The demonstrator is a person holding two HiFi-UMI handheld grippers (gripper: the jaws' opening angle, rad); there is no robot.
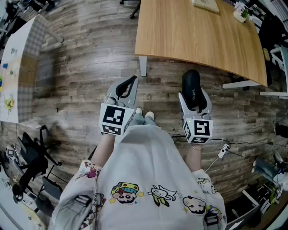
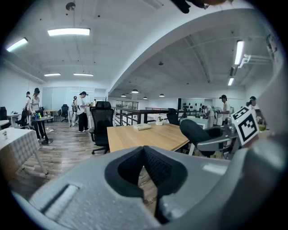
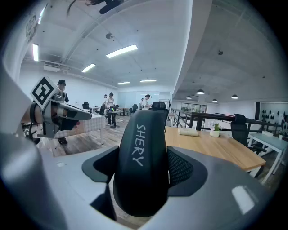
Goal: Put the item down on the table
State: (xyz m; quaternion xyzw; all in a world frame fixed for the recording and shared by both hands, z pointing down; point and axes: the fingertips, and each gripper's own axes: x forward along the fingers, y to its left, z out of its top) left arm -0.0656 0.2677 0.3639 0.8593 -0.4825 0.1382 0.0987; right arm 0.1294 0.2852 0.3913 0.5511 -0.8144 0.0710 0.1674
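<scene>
A black oblong case [image 1: 191, 86] marked "SHERY" sticks forward out of my right gripper [image 1: 194, 95], which is shut on it over the wooden floor, short of the table's near edge. In the right gripper view the case [image 3: 141, 166] stands upright between the two dark pads [image 3: 180, 168] of the right gripper [image 3: 143, 157]. The light wooden table [image 1: 198, 36] lies ahead, and it shows beyond the jaws [image 3: 211, 146]. My left gripper [image 1: 130, 81] is level with the right one, to its left, shut with nothing in it. Its own view shows the left gripper [image 2: 145, 150] with tips touching.
A white book [image 1: 205, 4] and a small potted plant [image 1: 240, 14] sit at the table's far end. The table leg [image 1: 142, 66] stands just ahead of the left gripper. A checked-cloth table [image 1: 18, 67] is at left, a black office chair [image 2: 101, 128] beside the wooden table, and people stand far back.
</scene>
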